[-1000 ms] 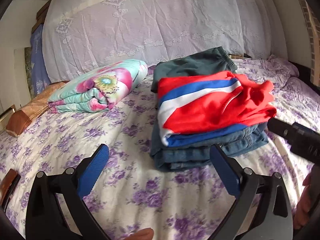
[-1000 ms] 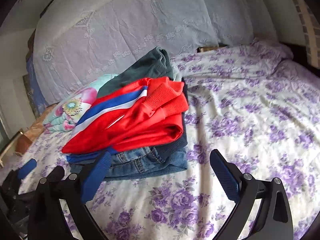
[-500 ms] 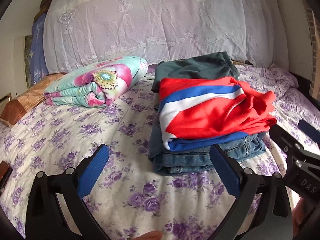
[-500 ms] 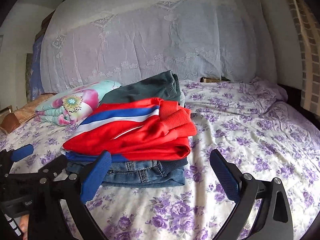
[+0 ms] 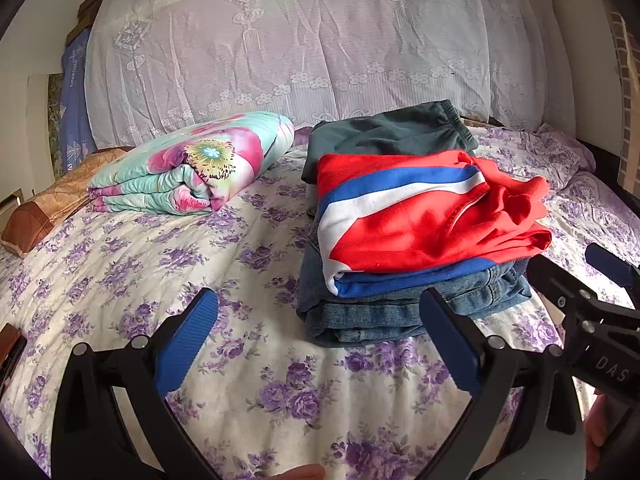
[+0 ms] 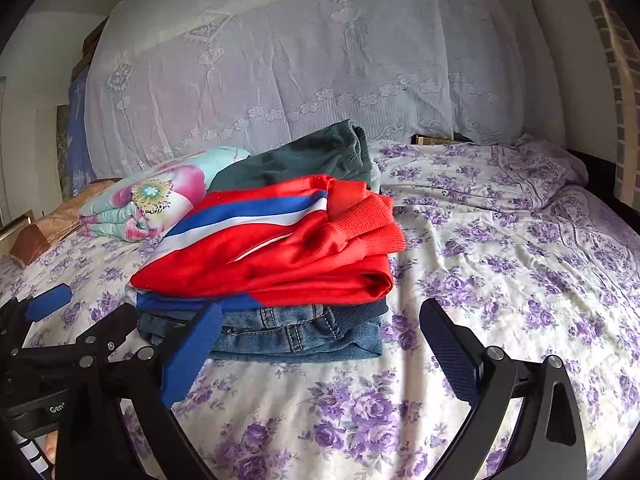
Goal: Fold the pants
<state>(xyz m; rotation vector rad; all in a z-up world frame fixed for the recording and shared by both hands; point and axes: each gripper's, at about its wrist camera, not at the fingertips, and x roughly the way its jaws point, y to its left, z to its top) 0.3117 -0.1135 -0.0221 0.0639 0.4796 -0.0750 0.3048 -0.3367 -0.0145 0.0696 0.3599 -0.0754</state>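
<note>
A stack of folded clothes lies on the bed. Red pants with blue and white stripes (image 5: 424, 220) (image 6: 280, 252) lie on top. Folded blue jeans (image 5: 400, 312) (image 6: 296, 336) lie under them, and a dark green garment (image 5: 384, 136) (image 6: 304, 156) sticks out behind. My left gripper (image 5: 320, 340) is open and empty, low over the sheet just in front of the stack's left corner. My right gripper (image 6: 320, 344) is open and empty, in front of the stack's right end. Each gripper shows at the edge of the other's view.
The bed has a purple-flowered sheet (image 5: 140, 264) (image 6: 520, 264). A folded floral quilt (image 5: 192, 168) (image 6: 152, 200) lies left of the stack. A brown pillow (image 5: 52, 208) lies at the far left. A lace cover (image 5: 320, 40) drapes the headboard behind.
Both grippers have drawn back a little and levelled, so the stack sits farther off and more centred. Both stay open. The clothes have not moved.
</note>
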